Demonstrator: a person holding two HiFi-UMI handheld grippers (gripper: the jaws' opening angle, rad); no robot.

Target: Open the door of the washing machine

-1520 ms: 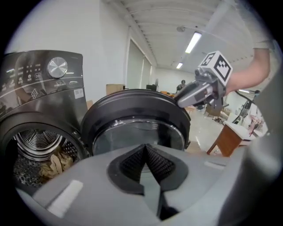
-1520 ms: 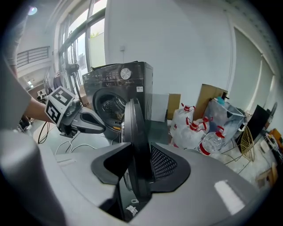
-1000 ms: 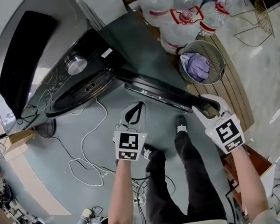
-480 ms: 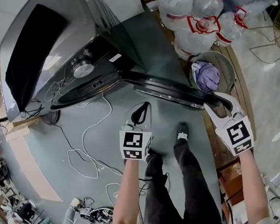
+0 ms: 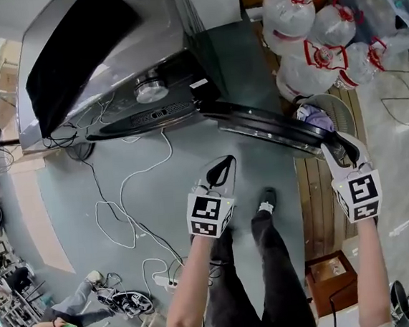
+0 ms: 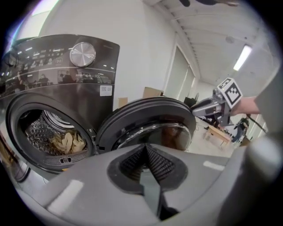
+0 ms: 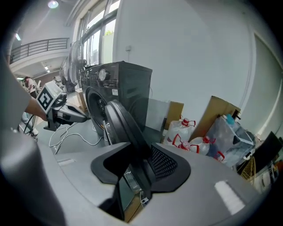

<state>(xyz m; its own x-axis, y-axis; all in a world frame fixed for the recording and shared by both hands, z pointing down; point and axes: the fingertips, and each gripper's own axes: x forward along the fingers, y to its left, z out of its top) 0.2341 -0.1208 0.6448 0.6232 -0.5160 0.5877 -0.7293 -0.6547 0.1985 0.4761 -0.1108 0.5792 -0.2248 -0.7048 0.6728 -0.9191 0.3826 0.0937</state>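
The dark washing machine [image 5: 107, 53] stands with its round door [image 5: 266, 126] swung out on the hinge side. My right gripper [image 5: 341, 149] is shut on the door's free edge; in the right gripper view the black rim [image 7: 121, 123] runs between my jaws [image 7: 137, 172]. My left gripper [image 5: 223, 170] hangs shut and empty in front of the machine, apart from it. In the left gripper view the drum opening [image 6: 48, 137] shows laundry [image 6: 66, 142] inside, the door's glass [image 6: 146, 123] faces me, and the right gripper [image 6: 208, 108] sits at the door's far edge.
Several large water jugs [image 5: 307, 34] stand right of the machine. A wire basket with purple cloth [image 5: 322, 119] sits just behind the door's edge. White cables [image 5: 122, 203] trail over the grey floor. The holder's legs and shoes [image 5: 266, 203] stand between the grippers. A wooden box [image 5: 330, 273] is lower right.
My right gripper has moved sideways with the door's edge in it, and the door has swung wider. The left gripper has rolled a little but stayed in place.
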